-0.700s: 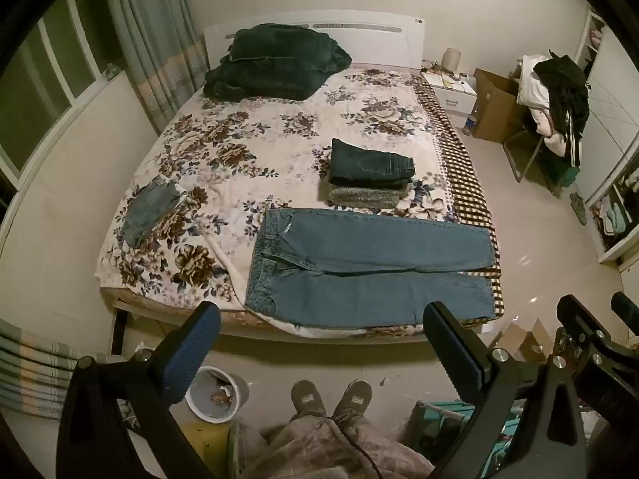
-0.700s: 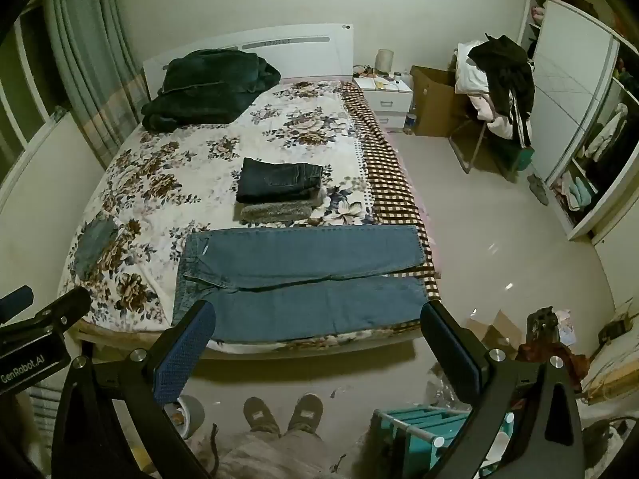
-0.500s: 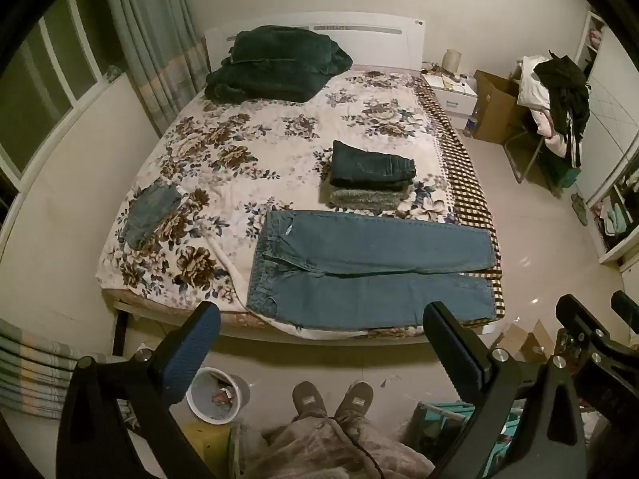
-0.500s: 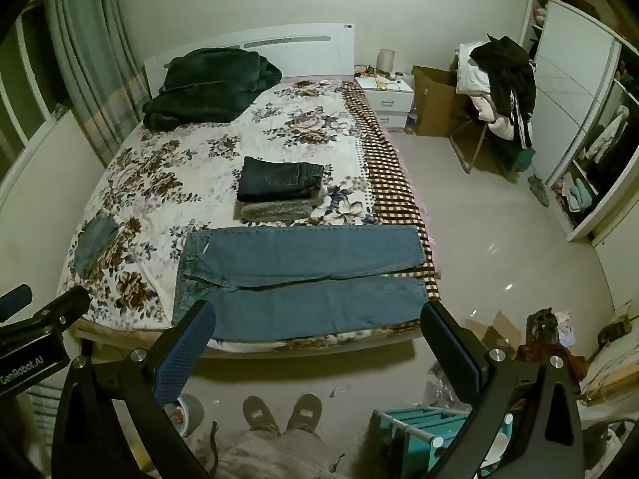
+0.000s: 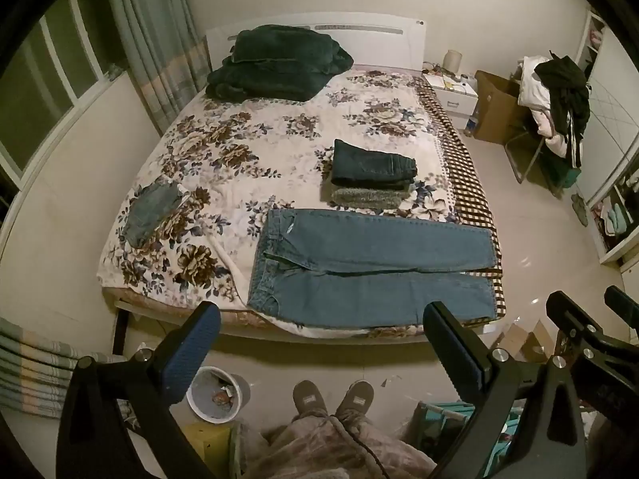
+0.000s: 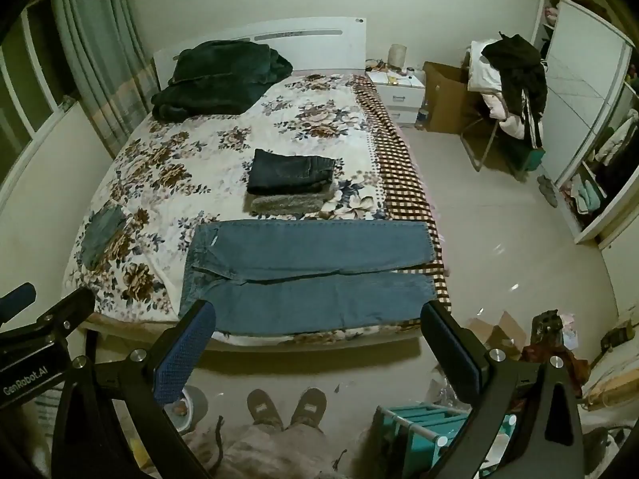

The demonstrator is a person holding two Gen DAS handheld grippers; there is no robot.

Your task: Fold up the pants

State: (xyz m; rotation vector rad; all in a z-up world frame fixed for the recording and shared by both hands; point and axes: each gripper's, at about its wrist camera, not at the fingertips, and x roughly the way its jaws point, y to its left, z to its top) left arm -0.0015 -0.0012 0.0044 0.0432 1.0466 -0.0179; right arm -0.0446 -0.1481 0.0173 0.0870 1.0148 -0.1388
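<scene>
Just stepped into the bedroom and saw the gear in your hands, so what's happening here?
A person stands at the foot of the bed holding a pair of tongs in each hand. The left tongs and right tongs are both open and empty, short of the bed. A pair of blue jeans lies flat along the near edge, legs side by side, not yet folded. Behind it sits a small stack of folded pants.
</scene>
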